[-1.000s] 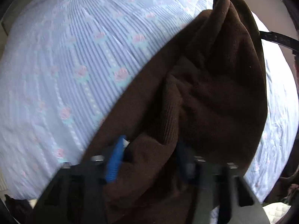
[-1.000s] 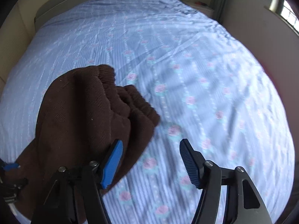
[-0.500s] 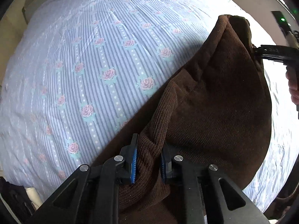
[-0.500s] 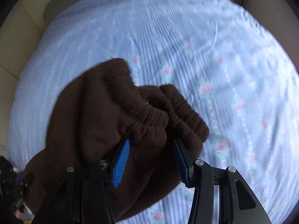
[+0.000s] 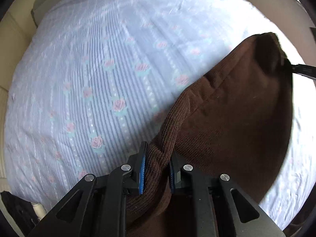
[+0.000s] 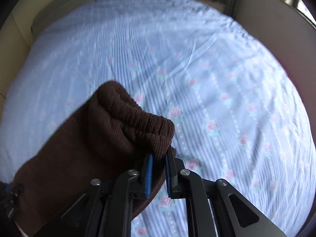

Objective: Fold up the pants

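Note:
The brown corduroy pants [image 5: 233,122] hang bunched between my two grippers above the bed. My left gripper [image 5: 157,169] is shut on a thick rolled edge of the pants. My right gripper [image 6: 158,169] is shut on the gathered elastic waistband [image 6: 146,124] of the pants [image 6: 79,158]. In the left wrist view the right gripper's black finger [image 5: 302,70] shows at the far right, where the cloth peaks. The lower part of the pants is hidden below both frames.
The bed [image 5: 98,79] is covered with a pale blue striped sheet with pink roses [image 6: 227,98]. A beige headboard [image 6: 59,4] and wall run along the far side. A dark object [image 5: 15,207] lies at the bed's lower left edge.
Both grippers have closed on the pants: the left one first, the right one after moving in on the waistband. The pants are now lifted and stretched between them.

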Tool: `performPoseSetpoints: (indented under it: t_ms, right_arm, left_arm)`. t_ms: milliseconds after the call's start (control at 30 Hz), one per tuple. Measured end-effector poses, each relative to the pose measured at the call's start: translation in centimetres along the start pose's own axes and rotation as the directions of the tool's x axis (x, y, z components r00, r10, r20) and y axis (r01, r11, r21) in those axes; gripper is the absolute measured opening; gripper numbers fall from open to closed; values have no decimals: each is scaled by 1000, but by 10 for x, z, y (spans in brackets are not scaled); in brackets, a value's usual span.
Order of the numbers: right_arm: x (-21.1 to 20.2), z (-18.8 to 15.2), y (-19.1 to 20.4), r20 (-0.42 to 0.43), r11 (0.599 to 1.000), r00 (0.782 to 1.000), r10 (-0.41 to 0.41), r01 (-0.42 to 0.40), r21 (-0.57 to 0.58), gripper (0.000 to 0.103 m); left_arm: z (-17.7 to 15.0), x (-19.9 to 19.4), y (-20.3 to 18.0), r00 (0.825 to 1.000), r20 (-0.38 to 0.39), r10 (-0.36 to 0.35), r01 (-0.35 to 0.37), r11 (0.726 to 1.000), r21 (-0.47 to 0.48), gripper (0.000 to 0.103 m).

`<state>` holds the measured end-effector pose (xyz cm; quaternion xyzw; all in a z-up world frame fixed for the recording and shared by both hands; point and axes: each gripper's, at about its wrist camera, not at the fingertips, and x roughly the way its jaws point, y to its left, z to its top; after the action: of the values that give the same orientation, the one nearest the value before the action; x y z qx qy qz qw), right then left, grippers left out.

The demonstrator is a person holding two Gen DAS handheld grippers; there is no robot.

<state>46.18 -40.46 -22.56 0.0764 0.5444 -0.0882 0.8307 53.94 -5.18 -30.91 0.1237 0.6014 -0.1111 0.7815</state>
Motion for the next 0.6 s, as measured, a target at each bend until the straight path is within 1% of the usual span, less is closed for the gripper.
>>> performPoseSetpoints:
  t_ms: [33, 67, 100, 133, 167, 200, 233, 267, 300, 333, 367, 400, 433, 467, 500, 567, 600]
  right_arm:
    - [2, 1, -1, -11, 1000, 1000, -13, 13, -1, 28]
    - [-2, -1, -3, -2, 999, 999, -40, 40, 1, 40]
    - [-15, -4, -4, 40, 997, 997, -72, 72, 2, 46]
    - [-31, -10, -5, 99, 994, 989, -108, 109, -4, 58]
    - [-54, -17, -2, 165, 986, 973, -159, 165, -21, 65]
    - [-72, -24, -1, 219, 981, 959, -180, 191, -29, 67]
    - [-89, -32, 0, 262, 981, 949, -174, 190, -37, 71]
    - [-104, -40, 2, 288, 983, 946, -149, 173, -60, 72]
    - [-119, -54, 7, 295, 983, 950, -102, 141, -114, 72]
    - [-127, -64, 10, 292, 981, 954, -74, 122, -150, 72]
    - [-134, -80, 14, 277, 977, 960, -38, 94, -192, 72]
    - [-137, -89, 17, 264, 973, 964, -4, 64, -220, 72]
    - [-137, -103, 20, 242, 967, 969, 49, 14, -255, 72]
    - [-136, -119, 26, 197, 958, 975, 102, -43, -282, 72]
    - [-132, -135, 31, 152, 950, 978, 140, -89, -300, 72]
    - [-117, -161, 44, 51, 939, 980, 195, -171, -300, 72]
    - [-110, -173, 47, 7, 934, 976, 218, -206, -290, 72]
  left_arm:
    - [0, 6, 1, 1000, -20, -5, 4, 1000, -15, 21]
    - [-1, 10, 1, 1000, -29, -7, 6, 1000, -23, 25]
    - [-2, 9, 0, 1000, -19, 5, -6, 1000, -23, 28]
    - [-1, 7, 1, 1000, 2, 23, -23, 999, -26, 33]
    - [-2, -2, 2, 999, 27, 37, -35, 998, -48, 40]
    - [-6, -14, 5, 997, 58, 41, -37, 996, -77, 43]
    - [-10, -28, 6, 994, 98, 52, -42, 994, -97, 48]
    - [-18, -45, 5, 986, 152, 74, -58, 993, -104, 56]
    - [-30, -63, 0, 972, 212, 103, -87, 993, -82, 59]
    - [-44, -81, -6, 956, 266, 123, -117, 992, -41, 63]
    - [-57, -94, -12, 944, 303, 130, -135, 991, -3, 63]
    - [-73, -106, -18, 936, 330, 127, -144, 989, 28, 63]
    - [-91, -115, -20, 932, 342, 121, -143, 989, 40, 63]
    - [-106, -119, -19, 934, 334, 127, -146, 989, 33, 63]
    - [-123, -121, -17, 940, 312, 138, -148, 989, 7, 63]
    - [-153, -116, -6, 952, 267, 150, -134, 988, -77, 63]
    - [-168, -114, -3, 955, 245, 170, -144, 982, -121, 63]
